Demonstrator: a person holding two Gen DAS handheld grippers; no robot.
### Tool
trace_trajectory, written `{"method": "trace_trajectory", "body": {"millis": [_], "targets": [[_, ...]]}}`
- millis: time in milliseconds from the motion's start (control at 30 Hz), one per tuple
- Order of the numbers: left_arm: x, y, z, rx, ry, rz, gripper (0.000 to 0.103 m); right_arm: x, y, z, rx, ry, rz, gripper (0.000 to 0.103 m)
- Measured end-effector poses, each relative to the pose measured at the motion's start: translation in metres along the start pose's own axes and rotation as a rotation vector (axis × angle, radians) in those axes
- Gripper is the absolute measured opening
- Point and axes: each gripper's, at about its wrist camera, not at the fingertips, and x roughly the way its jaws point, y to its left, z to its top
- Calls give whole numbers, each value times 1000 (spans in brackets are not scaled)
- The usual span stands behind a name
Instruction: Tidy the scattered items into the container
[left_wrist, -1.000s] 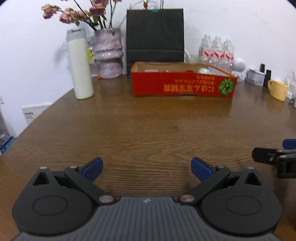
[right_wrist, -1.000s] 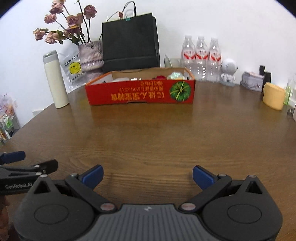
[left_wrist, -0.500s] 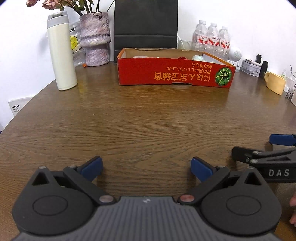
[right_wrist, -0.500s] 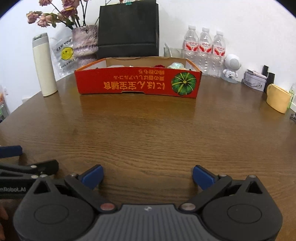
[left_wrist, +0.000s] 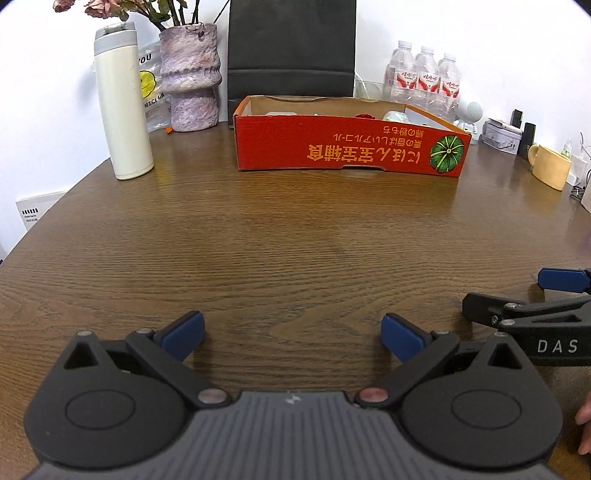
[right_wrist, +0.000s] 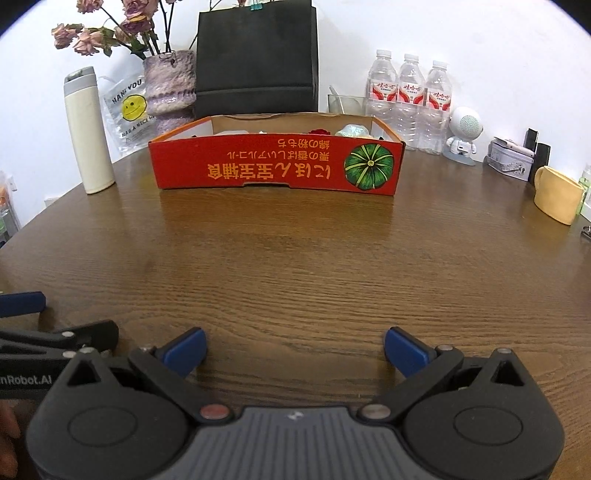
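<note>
Wooden table (right_wrist: 295, 258), red box (right_wrist: 275, 168) well beyond both spread, empty grippers

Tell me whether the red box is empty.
Not empty: over the red box's front wall, a red item and a pale wrapped one show inside.

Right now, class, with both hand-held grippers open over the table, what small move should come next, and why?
Probably none beyond setting them down. The left hand-held gripper and right hand-held gripper are open and hold nothing, the brown wooden table in front of them shows no loose items, and several things already lie inside the red cardboard box.
</note>
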Motion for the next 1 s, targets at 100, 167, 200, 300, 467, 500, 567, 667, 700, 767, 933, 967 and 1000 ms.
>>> {"method": "trace_trajectory", "body": {"millis": [100,167,200,300,467,500,567,667,700,767,933,967,1000], "targets": [[0,0,0,0,0,0,103,0,0,0,0,0,0,103],[0,0,0,0,0,0,103,0,0,0,0,-1,0,103],[0,0,0,1,0,0,103,0,0,0,0,-1,0,103],[0,0,0,1,0,0,103,0,0,0,0,-1,0,103],[1,2,1,2,1,-1,103,-1,-1,-1,1,-1,0,103],[1,2,1,2,1,-1,103,-1,-1,-1,1,-1,0,103],[1,1,1,2,1,-1,103,0,-1,0,1,-1,0,103],[1,2,1,3,1,-1,103,0,-1,0,1,-1,0,103],[1,2,1,3,1,-1,103,-1,-1,-1,1,-1,0,103],[1,2,1,3,1,-1,103,0,-1,-1,1,-1,0,103],[1,2,1,3,1,-1,103,0,-1,-1,1,-1,0,103],[1,1,1,3,1,-1,103,-1,-1,-1,1,-1,0,103],[1,2,0,3,1,-1,103,0,-1,-1,1,-1,0,103]]}}
